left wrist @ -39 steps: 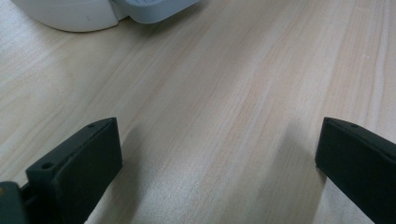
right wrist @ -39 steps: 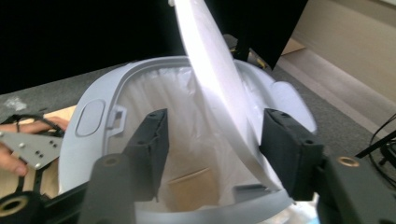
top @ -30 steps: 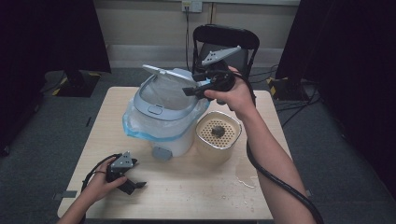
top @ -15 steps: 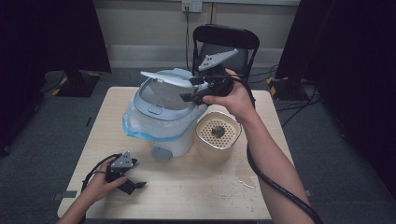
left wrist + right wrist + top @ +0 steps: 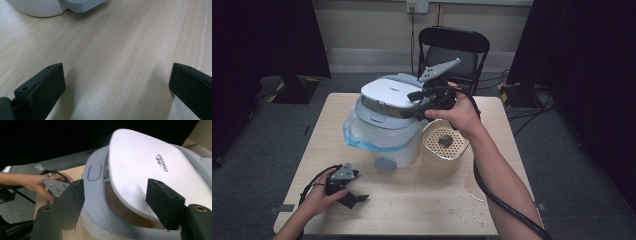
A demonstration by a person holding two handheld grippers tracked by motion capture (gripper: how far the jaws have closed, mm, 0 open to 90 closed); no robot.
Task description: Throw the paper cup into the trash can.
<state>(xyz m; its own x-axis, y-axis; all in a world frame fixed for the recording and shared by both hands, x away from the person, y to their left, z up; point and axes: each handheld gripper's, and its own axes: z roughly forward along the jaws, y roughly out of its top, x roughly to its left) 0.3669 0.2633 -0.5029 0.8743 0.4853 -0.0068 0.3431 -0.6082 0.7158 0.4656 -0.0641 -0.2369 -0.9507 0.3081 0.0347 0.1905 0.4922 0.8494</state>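
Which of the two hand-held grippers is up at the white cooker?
The right hand-held gripper, held up at the white cooker's lid. The left hand-held gripper rests low on the wooden table, jaws open.

Dim room, lit tabletop; both gripper views soft, near fingers blurred

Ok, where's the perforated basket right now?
In the high view, the perforated basket sits on the table right of the white cooker, directly under the person's right hand.

Small grey brand lettering (too blurred to read) on white lid (image 5: pixel 160 167)
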